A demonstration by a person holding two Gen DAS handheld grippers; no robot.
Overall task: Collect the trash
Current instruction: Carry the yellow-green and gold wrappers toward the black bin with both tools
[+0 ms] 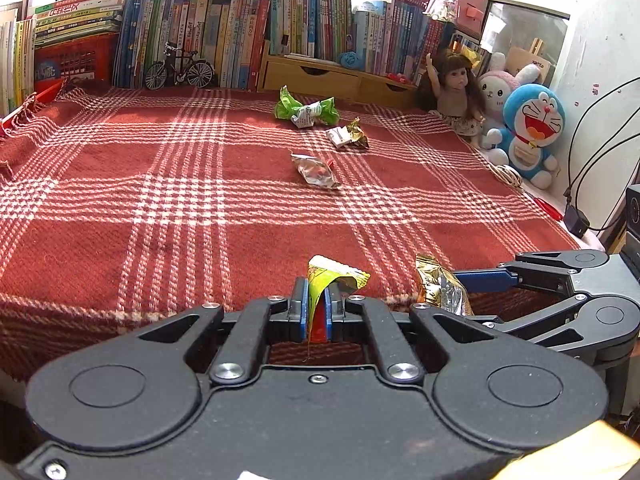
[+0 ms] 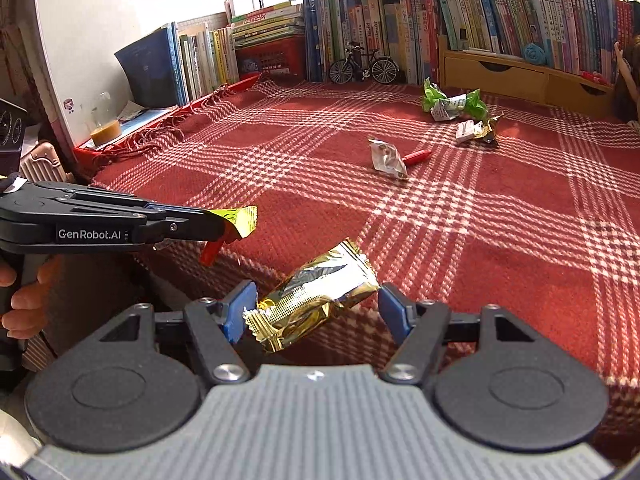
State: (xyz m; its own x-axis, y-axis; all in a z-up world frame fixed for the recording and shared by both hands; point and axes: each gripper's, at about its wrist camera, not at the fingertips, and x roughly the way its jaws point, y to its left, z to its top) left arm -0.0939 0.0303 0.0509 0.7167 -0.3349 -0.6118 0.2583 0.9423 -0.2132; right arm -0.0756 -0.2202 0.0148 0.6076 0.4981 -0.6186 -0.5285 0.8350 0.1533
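Observation:
My left gripper (image 1: 317, 296) is shut on a yellow-green and red wrapper (image 1: 334, 276) at the near edge of the red plaid cloth (image 1: 160, 200). The right wrist view shows that same left gripper (image 2: 218, 226) from the side, with the wrapper (image 2: 240, 218) sticking out past its tips. My right gripper (image 2: 316, 300) stands open around a crumpled gold wrapper (image 2: 320, 292) that touches its left pad. Farther back on the cloth lie a silver wrapper (image 2: 386, 158) beside a red scrap (image 2: 416, 157), a gold-and-white wrapper (image 2: 478, 130) and a green wrapper (image 2: 454, 104).
Rows of books (image 1: 224, 32), a toy bicycle (image 1: 178, 68) and wooden drawers (image 1: 332, 76) line the back. A doll (image 1: 454, 88) and plush toys (image 1: 528, 128) sit at the right edge, with cables (image 1: 592, 152) beyond. A hand (image 2: 20, 300) holds the left gripper's handle.

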